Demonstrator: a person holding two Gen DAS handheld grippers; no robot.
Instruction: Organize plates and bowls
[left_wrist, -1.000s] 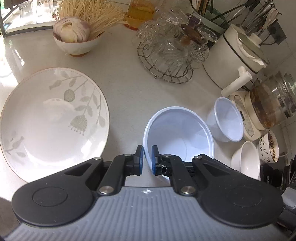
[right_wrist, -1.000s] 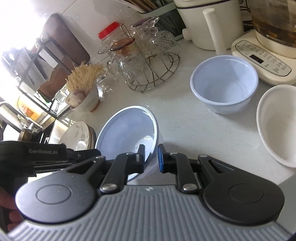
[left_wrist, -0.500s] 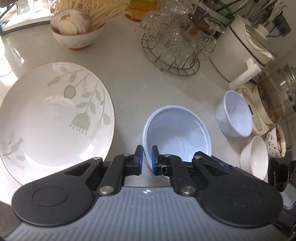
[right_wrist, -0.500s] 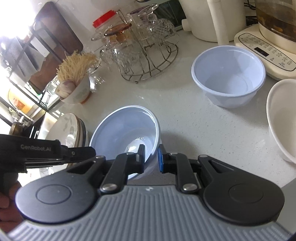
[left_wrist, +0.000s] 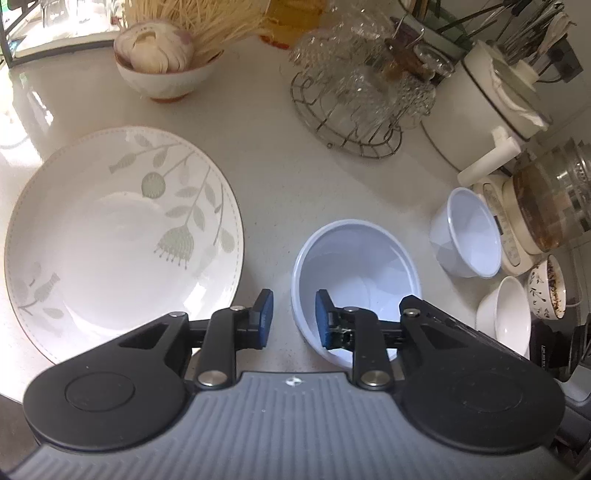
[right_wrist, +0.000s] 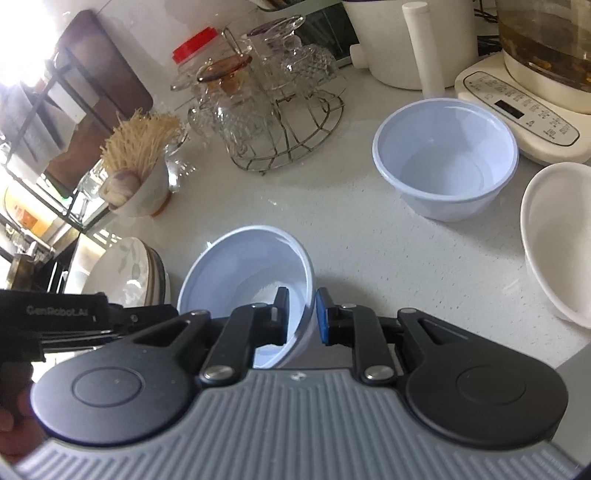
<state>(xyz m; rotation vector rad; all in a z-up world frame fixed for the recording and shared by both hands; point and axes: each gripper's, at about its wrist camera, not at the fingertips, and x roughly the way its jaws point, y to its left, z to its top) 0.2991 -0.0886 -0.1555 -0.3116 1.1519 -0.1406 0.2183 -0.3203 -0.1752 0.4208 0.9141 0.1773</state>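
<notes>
- My left tongs (left_wrist: 291, 317) have just been opening: their blue pads now stand spread, one outside and one inside the near rim of the pale blue plastic bowl (left_wrist: 356, 273), with the rim between them and neither pad pressing on it.
- My right tongs (right_wrist: 301, 317) are nearly pressed together and pinch the opposite wall of that same bowl, one pad inside and one outside.
- In the right wrist view the bowl looks tilted, its mouth turned away from my right tongs; I cannot tell whether its base touches the white speckled surface (left_wrist: 280, 177).
- Just to the left of the bowl, towards the near left edge of the surface, lies a wide white plate with a grey-green leaf and flower pattern (left_wrist: 122, 240); in the right wrist view it is the top of a small stack.
- A second pale blue plastic bowl (right_wrist: 445, 158) stands upright further back on the right, close to the cream base of a glass kettle (right_wrist: 517, 110).
- A plain white ceramic bowl (right_wrist: 557, 243) sits at the right edge, near that second bowl.
- At the back of the surface stand a wire rack of clear glass cups (left_wrist: 354, 103) and a small white bowl holding garlic and dry noodles (left_wrist: 162, 62).
</notes>
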